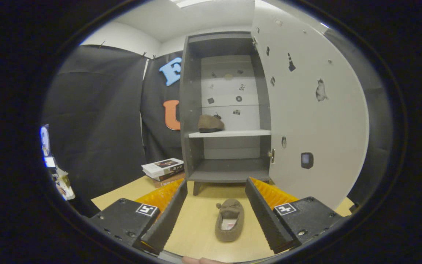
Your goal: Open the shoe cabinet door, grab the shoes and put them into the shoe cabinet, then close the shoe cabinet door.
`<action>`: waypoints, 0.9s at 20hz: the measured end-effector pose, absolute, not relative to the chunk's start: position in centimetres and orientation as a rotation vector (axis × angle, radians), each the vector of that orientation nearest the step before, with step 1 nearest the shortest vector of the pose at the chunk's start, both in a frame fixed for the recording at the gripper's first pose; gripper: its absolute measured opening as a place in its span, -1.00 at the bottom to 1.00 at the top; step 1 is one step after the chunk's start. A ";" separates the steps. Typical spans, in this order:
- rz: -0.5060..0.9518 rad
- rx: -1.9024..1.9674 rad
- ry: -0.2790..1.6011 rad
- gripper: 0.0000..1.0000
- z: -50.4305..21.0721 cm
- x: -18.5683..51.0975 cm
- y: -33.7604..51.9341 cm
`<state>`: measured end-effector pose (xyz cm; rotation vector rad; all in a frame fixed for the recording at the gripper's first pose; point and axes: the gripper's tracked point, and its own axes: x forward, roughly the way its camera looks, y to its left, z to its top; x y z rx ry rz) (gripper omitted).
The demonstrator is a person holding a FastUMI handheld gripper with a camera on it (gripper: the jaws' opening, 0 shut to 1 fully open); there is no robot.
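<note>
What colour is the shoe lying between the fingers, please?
Brown shoe; gripper open, seen in the gripper view.

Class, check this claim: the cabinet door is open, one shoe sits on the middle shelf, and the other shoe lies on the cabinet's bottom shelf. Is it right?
Not quite. The second shoe lies on the table, between the open tool's fingers, not on the bottom shelf. The rest holds: the cabinet door is open and one shoe sits on the middle shelf. The gripper view shows it.

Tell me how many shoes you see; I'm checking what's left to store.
2. One shoe sits on the cabinet's shelf; the other lies on the floor between the open gripper's fingers. None seems hidden.
</note>
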<state>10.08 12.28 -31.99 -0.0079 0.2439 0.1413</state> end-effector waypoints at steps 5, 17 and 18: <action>0.132 -0.045 0.375 1.00 -40.5 12.7 14.0; 0.072 0.042 0.625 0.23 -52.8 17.4 11.6; 0.075 0.035 0.623 0.21 -53.2 17.7 11.3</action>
